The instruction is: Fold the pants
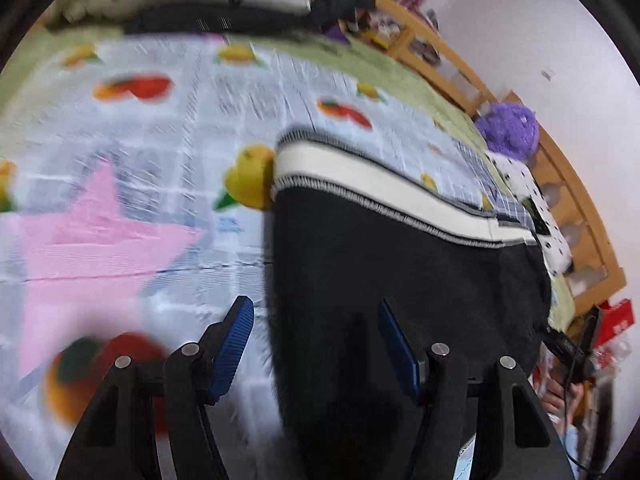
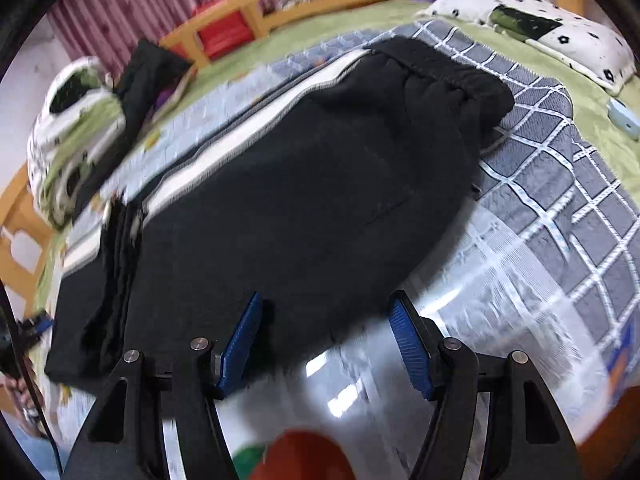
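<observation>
Black pants [image 1: 380,264] with a white side stripe [image 1: 360,176] lie folded on the bed. In the right wrist view the pants [image 2: 304,184] stretch from the elastic waistband [image 2: 452,80] at the far right to the folded-over leg ends [image 2: 116,256] at the left. My left gripper [image 1: 316,344] is open, its fingers straddling the near left edge of the pants. My right gripper [image 2: 326,340] is open over the near edge of the pants. Neither holds cloth.
A fruit-print sheet with a pink star [image 1: 96,232] covers the bed. A grey checked blanket [image 2: 560,184] lies under the waistband. A dotted white pillow [image 2: 560,32], a purple plush toy [image 1: 508,128], a wooden bed rail [image 1: 560,184] and a dark garment [image 2: 144,80] sit at the edges.
</observation>
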Available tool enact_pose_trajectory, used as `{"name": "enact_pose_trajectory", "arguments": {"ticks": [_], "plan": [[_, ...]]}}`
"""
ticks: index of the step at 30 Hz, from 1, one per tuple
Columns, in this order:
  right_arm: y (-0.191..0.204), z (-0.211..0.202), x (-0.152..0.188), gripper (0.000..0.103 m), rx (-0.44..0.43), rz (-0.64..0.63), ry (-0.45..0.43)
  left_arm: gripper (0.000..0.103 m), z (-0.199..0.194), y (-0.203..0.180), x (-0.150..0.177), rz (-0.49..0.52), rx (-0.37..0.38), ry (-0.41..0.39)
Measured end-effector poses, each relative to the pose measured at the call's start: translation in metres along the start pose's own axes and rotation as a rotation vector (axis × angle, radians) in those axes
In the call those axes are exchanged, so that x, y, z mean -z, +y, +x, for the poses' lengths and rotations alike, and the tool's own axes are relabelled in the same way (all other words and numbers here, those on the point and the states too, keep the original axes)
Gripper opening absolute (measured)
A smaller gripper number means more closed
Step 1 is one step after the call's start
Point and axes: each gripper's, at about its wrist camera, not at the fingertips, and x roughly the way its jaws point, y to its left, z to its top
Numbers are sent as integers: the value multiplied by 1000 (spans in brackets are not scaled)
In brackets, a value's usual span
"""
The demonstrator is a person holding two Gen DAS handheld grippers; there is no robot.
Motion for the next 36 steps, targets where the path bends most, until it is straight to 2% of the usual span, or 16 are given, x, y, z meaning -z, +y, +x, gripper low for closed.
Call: {"name": "enact_pose_trajectory", "arguments": {"ticks": [2,3,4,6,8,10,12,15,18,21,24,27,28,30,34,36], "plan": [[2,10,-6,67,-32,19,-11,50,9,3,-5,-10,62,-22],[5,13,-9,62,-33,21,-15,36,15,3,-8,-19,67,-10],[9,17,-12,41,-26,18,-10,27,19,3,-11,-27,62,-7],[16,24,-19,20,9,21,14,11,20,3,-16,-44,91,-15],[27,20,-25,11,34,31,-4,10,9,1,-20,-42,104,-34],[44,15,-30,10,56,9,-17,10,-14,-3,-26,-3,99,-83],[63,8,-32,9,9,-5,-14,10,-47,-1,-31,33,64,-133],[96,6,-26,9,-129,-49,43,10,-89,18,-41,33,-19,-193],[134,19,-4,12,-227,-147,156,11,-115,43,-44,-1,-161,-216],[156,39,20,17,-229,-217,236,17,-113,64,-39,-58,-269,-146],[146,36,29,27,-223,-204,240,34,-114,74,-21,-66,-342,-128],[121,14,27,37,-230,-183,180,56,-126,79,3,-83,-315,-136],[114,5,25,38,-213,-174,143,59,-128,81,11,-103,-306,-138],[91,-4,19,52,-168,-128,85,59,-135,88,31,-137,-273,-132],[49,4,0,55,-176,59,54,60,-143,105,71,-238,-207,-140],[38,20,-9,58,-192,128,51,60,-147,118,94,-335,-172,-173]]}}
